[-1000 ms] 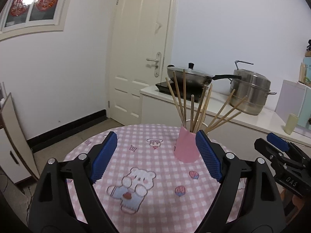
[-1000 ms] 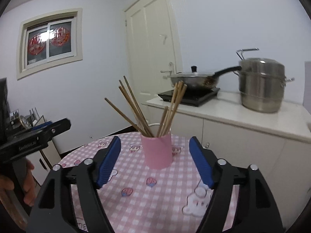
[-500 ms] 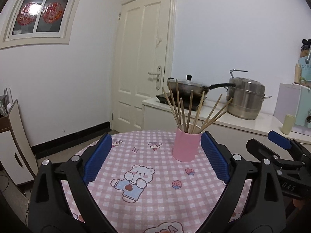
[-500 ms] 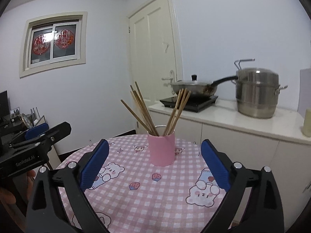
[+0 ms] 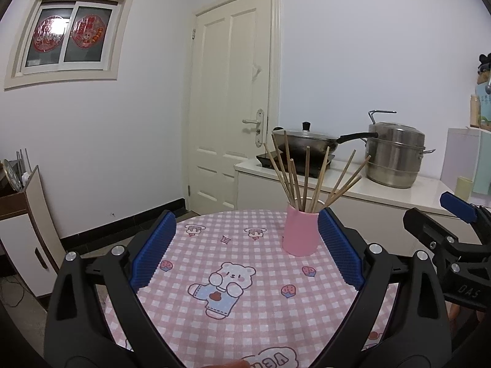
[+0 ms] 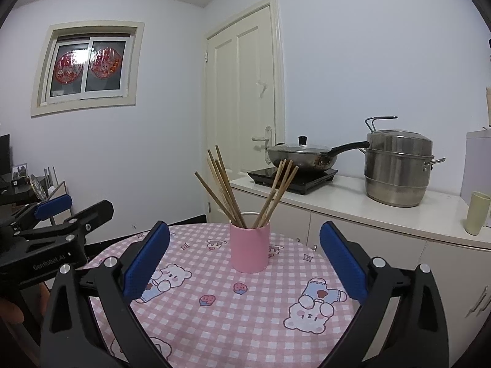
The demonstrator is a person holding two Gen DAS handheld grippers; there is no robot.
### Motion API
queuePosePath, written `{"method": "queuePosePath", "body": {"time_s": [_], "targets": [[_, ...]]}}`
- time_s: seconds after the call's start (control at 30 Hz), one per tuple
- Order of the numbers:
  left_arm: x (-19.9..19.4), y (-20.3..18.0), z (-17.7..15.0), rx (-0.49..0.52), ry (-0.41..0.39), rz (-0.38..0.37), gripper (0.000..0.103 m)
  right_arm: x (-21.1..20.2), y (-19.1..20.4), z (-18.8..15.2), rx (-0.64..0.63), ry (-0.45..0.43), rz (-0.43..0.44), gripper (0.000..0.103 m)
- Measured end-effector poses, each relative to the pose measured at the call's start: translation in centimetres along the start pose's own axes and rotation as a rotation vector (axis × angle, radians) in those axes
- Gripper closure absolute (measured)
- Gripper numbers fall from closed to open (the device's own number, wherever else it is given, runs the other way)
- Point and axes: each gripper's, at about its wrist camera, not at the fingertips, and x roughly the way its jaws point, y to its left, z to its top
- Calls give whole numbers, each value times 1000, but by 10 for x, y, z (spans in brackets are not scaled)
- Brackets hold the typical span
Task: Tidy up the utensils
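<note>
A pink cup [image 5: 299, 233] [image 6: 250, 248] stands upright on the round table with the pink checked cloth [image 5: 245, 306] [image 6: 245, 312]. Several wooden chopsticks [image 5: 307, 178] [image 6: 227, 190] fan out of it. My left gripper [image 5: 245, 214] is open and empty, short of the cup, which sits just inside its right blue pad [image 5: 337, 245]. My right gripper [image 6: 244, 228] is open and empty too, with the cup centred beyond its fingertips. Each gripper shows in the other's view: the right one [image 5: 432, 211] at the right edge, the left one [image 6: 87, 204] at the left edge.
Behind the table runs a white counter [image 6: 383, 211] with a lidded wok [image 6: 302, 155] on an induction hob, a steel steamer pot [image 6: 399, 168] and a pale green cup [image 6: 477, 213]. A closed door [image 5: 233, 116] stands at the back. A low cabinet [image 5: 27, 230] is at the left.
Both grippers have drawn back from the cup, which now looks smaller and farther off. Their jaws have spread wider. The cup and chopsticks have stayed put.
</note>
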Motion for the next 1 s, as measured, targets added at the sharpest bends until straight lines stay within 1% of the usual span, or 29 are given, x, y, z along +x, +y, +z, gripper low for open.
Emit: {"method": "queuePosePath", "body": {"time_s": [0.13, 0.33, 0.47, 0.6, 1.0], "targets": [[-3, -2, 2, 7, -14, -4, 8, -2, 3, 2, -13, -7, 0, 8], [-6, -6, 3, 33, -26, 23, 7, -8, 2, 3, -2, -23, 1, 8], [-6, -7, 3, 27, -27, 11, 6, -10, 4, 3, -2, -26, 1, 8], [-8, -8, 3, 31, -42, 22, 6, -11, 6, 3, -4, -27, -2, 8], [-10, -6, 1, 24, -50, 40, 6, -7, 9, 1, -3, -15, -2, 8]]}}
